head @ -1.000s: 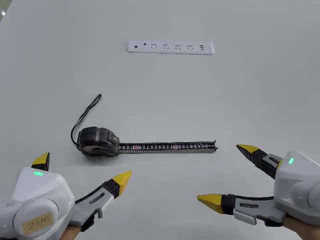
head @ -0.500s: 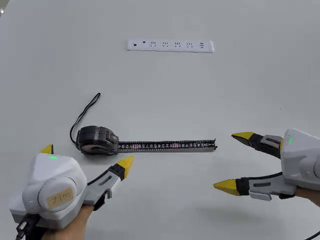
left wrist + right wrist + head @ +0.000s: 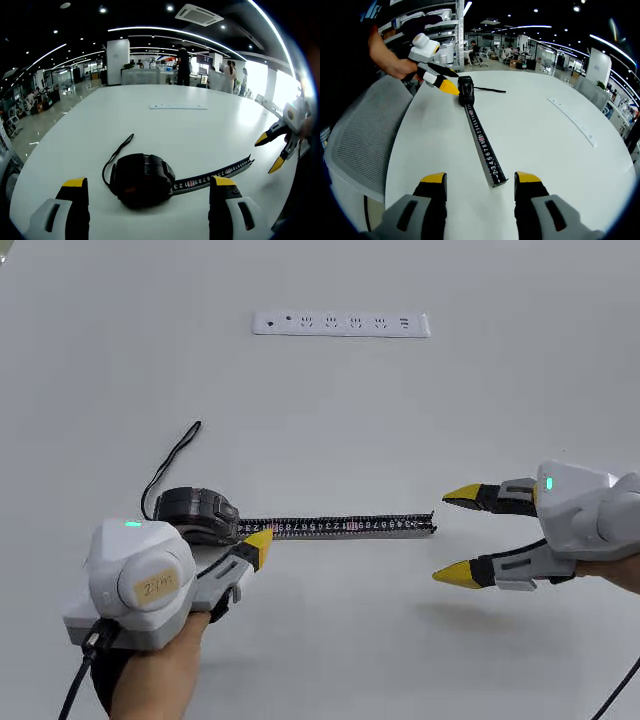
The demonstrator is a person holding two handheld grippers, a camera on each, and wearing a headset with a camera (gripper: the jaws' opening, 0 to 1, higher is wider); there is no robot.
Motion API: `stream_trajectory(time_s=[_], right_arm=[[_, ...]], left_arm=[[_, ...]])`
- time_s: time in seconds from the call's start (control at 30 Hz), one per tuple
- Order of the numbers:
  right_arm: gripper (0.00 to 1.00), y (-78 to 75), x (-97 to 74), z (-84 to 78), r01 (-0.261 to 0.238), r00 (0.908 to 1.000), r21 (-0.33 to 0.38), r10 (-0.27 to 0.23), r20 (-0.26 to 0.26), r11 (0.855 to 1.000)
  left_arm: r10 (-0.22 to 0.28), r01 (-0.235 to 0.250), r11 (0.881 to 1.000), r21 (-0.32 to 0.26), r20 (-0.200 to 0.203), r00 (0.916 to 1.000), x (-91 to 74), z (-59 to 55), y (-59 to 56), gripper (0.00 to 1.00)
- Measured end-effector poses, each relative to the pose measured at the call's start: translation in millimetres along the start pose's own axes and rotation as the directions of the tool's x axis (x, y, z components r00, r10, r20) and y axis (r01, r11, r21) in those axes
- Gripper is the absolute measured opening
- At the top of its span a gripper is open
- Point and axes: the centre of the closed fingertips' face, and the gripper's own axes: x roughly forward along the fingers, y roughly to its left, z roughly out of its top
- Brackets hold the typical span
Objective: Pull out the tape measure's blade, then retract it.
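Head view: one tape measure (image 3: 195, 510)

**Three viewpoints, one shared scene**

The head view looks steeply down on the desk (image 3: 480, 420) from its near side. The left gripper view sits low, close behind the tape measure (image 3: 142, 179), facing across the desk toward the power strip (image 3: 178, 106). The right gripper view looks along the blade (image 3: 482, 140) from its free end. All three share the tape measure and power strip.

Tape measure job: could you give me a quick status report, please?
Left gripper open, astride the case. Right gripper open, just off the blade, extended flat on the table. Power strip far back.
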Motion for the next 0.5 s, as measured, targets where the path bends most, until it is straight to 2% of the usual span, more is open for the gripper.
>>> stream_trajectory(time_s=[0.03,0.1,0.4,0.5], right_arm=[[0.53,-7.8,5.4,-6.0,-0.035,0.999,-0.051,0.033,-0.03,0.998],[0.51,-11.8,7.4,-6.9,-0.051,0.998,-0.065,0.048,-0.041,0.997],[0.41,-21.0,18.0,-16.9,-0.127,0.9886,-0.1,0.118,-0.094,0.987],[0.38,-21.0,18.3,-17.3,-0.13,0.9881,-0.104,0.12,-0.096,0.986]], left_arm=[[0.012,-0.012,1.0,-0.003,-0.01,0.9999,7.9,-1.2,1.3,0.98],[0.022,-0.022,1.0,-0.007,-0.007,0.9997,11.1,-0.1,3.2,0.98],[0.046,-0.047,0.999,-0.022,-0.02,0.9987,22.4,-1.5,8.1,0.94],[0.047,-0.047,0.999,-0.022,-0.021,0.9987,22.7,-1.7,8.3,0.92]])
